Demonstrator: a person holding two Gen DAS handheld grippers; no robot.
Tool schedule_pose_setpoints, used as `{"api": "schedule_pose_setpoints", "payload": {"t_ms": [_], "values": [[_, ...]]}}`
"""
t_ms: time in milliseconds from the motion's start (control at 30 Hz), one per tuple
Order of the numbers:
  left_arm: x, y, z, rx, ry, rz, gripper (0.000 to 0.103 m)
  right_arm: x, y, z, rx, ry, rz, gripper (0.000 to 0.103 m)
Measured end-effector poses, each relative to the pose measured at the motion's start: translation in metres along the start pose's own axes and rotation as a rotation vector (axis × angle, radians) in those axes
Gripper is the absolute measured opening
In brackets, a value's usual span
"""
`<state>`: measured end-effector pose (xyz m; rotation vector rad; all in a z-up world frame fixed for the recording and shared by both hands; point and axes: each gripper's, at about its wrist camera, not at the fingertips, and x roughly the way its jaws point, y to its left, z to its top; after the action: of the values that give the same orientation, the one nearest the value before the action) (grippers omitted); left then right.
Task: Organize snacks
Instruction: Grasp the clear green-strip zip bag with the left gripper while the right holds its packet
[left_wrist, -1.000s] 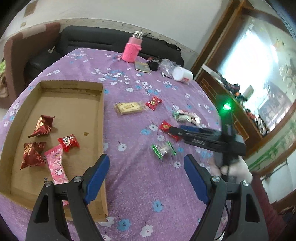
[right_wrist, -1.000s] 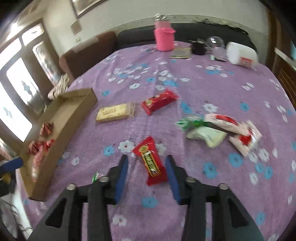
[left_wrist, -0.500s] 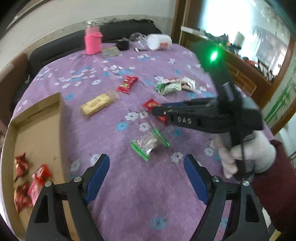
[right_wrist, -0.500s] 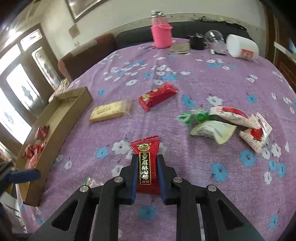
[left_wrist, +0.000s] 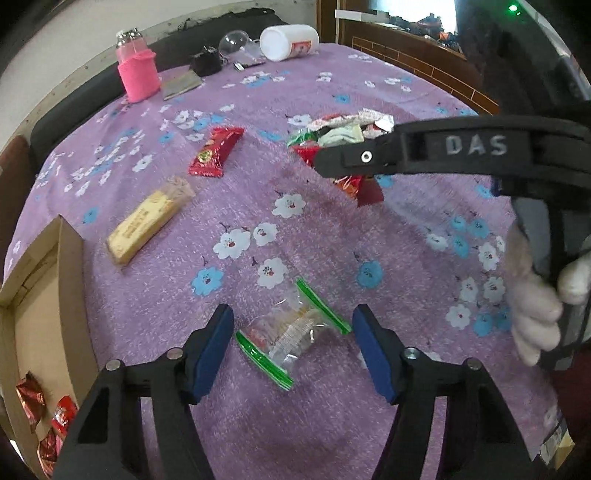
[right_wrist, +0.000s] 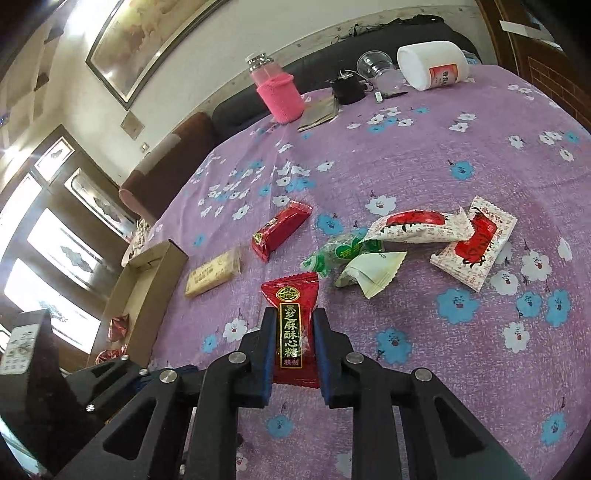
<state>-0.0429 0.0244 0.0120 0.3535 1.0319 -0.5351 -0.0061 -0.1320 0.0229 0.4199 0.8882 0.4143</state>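
The right gripper (right_wrist: 294, 345) is closed on a red candy packet (right_wrist: 291, 334), its blue pads pressed against the packet's two long sides. The packet stands lengthwise between the fingers, lifted off the purple flowered tablecloth (right_wrist: 424, 155), with a gold seal and a black strip of gold Chinese characters facing up. Seen from the left wrist camera, this gripper reaches in level from the right, held by a white-gloved hand (left_wrist: 535, 295).

The left gripper (left_wrist: 293, 349) is spread wide and held low over the cloth. A clear snack bag with green sealed ends (left_wrist: 293, 334) lies flat between its fingers, touching neither.

A shallow cardboard box (right_wrist: 147, 280) sits at the left edge of the table. It holds several red and dark red foil-wrapped candies (left_wrist: 48, 417) at its near end.

Loose on the cloth are a pale yellow bar (left_wrist: 149, 219), a red bar (left_wrist: 216, 151) farther back, and, to the right, a small heap of white, red and green packets (right_wrist: 406, 243). At the far edge stand a pink-sleeved bottle (right_wrist: 277, 90) and a white jar on its side (right_wrist: 432, 64).
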Motion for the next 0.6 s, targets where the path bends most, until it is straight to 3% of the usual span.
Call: {"api": "schedule_pose_setpoints", "payload": {"t_ms": [167,500,533,600], "values": [[-0.0012,-0.0020,-0.0016,0.024,-0.008,-0.035,0.059,0.0017,0.0014,-0.0003,-0.004,0.003,-0.001,0.020],[-0.0031,-0.0074,-0.0065,0.074,-0.007,-0.066,0.064,0.0031,-0.0012,-0.0007,0.005,0.003,0.001,0.020],[-0.0042,-0.0070,-0.0069,0.069,-0.010,-0.068,0.056,0.0028,-0.0015,-0.0007,0.006,0.001,0.001,0.020],[-0.0079,-0.0056,-0.0089,0.050,-0.020,-0.097,0.051,0.0015,-0.0021,-0.0007,0.006,-0.003,0.001,0.020]]}}
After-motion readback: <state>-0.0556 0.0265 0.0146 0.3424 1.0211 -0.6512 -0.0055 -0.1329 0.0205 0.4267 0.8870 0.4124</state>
